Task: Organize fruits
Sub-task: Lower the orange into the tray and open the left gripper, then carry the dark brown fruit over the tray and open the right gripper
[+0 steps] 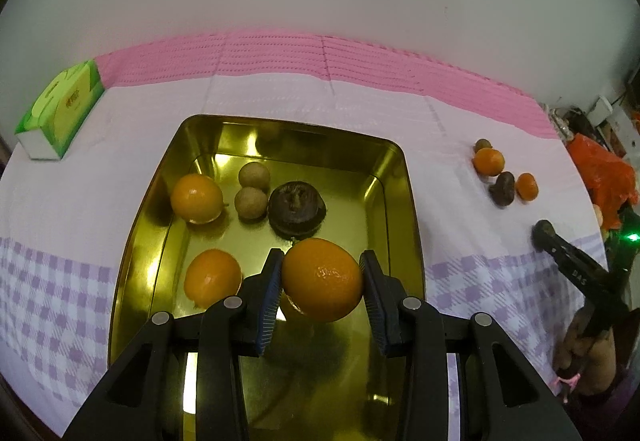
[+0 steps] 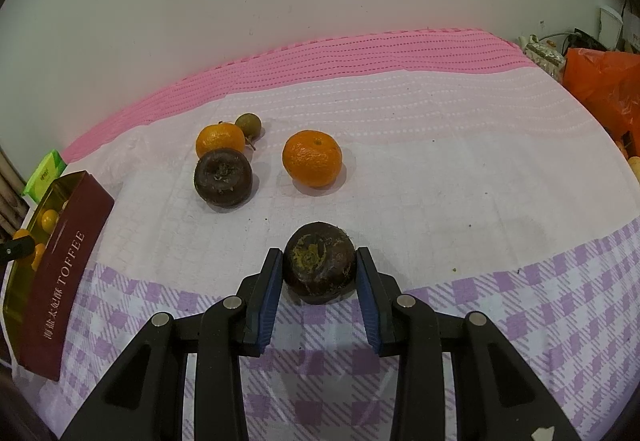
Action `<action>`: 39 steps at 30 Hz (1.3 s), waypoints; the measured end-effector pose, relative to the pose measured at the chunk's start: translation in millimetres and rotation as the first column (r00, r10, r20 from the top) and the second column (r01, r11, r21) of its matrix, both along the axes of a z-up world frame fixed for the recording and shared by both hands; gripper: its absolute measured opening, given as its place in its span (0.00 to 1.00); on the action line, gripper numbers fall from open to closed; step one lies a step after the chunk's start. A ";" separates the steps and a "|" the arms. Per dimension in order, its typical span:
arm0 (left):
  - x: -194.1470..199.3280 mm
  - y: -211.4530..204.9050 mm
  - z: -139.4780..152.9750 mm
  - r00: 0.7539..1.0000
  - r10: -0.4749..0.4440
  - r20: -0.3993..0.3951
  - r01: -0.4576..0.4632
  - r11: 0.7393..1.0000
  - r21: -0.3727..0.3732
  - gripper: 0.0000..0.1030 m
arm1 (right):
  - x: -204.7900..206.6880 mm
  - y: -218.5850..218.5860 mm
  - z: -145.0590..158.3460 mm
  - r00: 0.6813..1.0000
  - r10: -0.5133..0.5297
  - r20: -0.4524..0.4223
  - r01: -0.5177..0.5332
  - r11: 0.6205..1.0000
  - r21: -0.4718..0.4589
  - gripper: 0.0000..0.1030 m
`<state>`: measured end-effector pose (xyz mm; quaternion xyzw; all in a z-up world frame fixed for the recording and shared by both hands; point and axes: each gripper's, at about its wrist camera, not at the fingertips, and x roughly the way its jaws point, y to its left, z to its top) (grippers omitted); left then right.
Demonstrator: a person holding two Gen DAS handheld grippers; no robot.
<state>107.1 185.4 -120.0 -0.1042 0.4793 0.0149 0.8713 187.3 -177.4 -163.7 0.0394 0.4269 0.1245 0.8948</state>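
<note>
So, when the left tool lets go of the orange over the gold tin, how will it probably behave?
The orange is round, so it will probably roll on the gold tin's smooth floor. The raised walls should stop it. It may bump the orange lying beside it. Its peel looks firm, so bruising seems unlikely.

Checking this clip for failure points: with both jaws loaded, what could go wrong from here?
1. The left gripper holds a round orange mandarin over the gold metal tin, pinched only at its sides; it could slip and hit the orange mandarin or the dark brown flattened fruit below.
2. The right gripper clamps a dark brown round fruit that looks soft and blemished; squeezing may bruise it.
</note>
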 end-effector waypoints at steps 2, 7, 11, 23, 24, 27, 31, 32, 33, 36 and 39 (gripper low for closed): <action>3.7 -0.9 -3.0 1.000 0.002 -0.008 -0.002 1.000 0.009 0.38 | 0.4 -0.2 -0.2 1.000 -0.001 0.000 0.001 1.000 0.000 0.32; 5.5 -4.5 -5.9 1.000 -0.004 -0.011 0.004 0.999 0.037 0.38 | 0.4 -0.1 -0.5 1.000 0.000 -0.001 0.000 1.000 0.000 0.32; 5.1 -7.1 -2.8 1.000 -0.005 0.007 0.004 0.998 0.062 0.38 | 0.4 0.4 -0.6 1.000 0.000 -0.001 0.000 1.000 0.001 0.32; -10.1 -20.6 16.8 0.999 0.007 0.034 -0.013 0.985 0.173 0.40 | 0.4 0.2 0.1 1.000 -0.001 -0.001 0.001 1.000 0.000 0.32; -13.4 -22.3 19.0 0.999 0.009 0.034 -0.015 0.983 0.183 0.40 | 0.4 0.1 0.1 1.000 -0.001 -0.001 0.001 1.000 0.000 0.32; -25.2 -26.0 26.2 0.999 0.017 0.042 -0.025 0.978 0.209 0.41 | 0.4 0.5 0.2 1.000 -0.001 -0.001 0.001 1.000 -0.001 0.32; -42.4 -29.5 36.4 0.998 0.038 0.059 -0.052 0.966 0.253 0.53 | 0.2 0.9 0.5 1.000 -0.002 -0.001 0.002 1.000 -0.006 0.32; -46.6 -30.0 38.8 0.997 0.045 0.068 -0.062 0.963 0.264 0.57 | 0.4 0.7 0.7 1.000 -0.001 -0.001 0.001 1.000 -0.009 0.32; -51.4 -31.1 41.4 0.996 0.051 0.077 -0.070 0.960 0.273 0.60 | 0.1 1.4 0.7 1.000 -0.001 -0.001 0.001 1.000 -0.012 0.32; -66.0 -33.1 50.2 0.993 0.059 0.100 -0.085 0.957 0.278 0.64 | 0.3 3.9 1.2 1.000 0.002 -0.001 -0.002 1.000 -0.030 0.32; -80.2 -35.0 57.0 0.991 0.075 0.114 -0.106 0.948 0.299 0.67 | 0.0 6.4 1.4 1.000 0.002 -0.001 -0.002 0.999 -0.048 0.32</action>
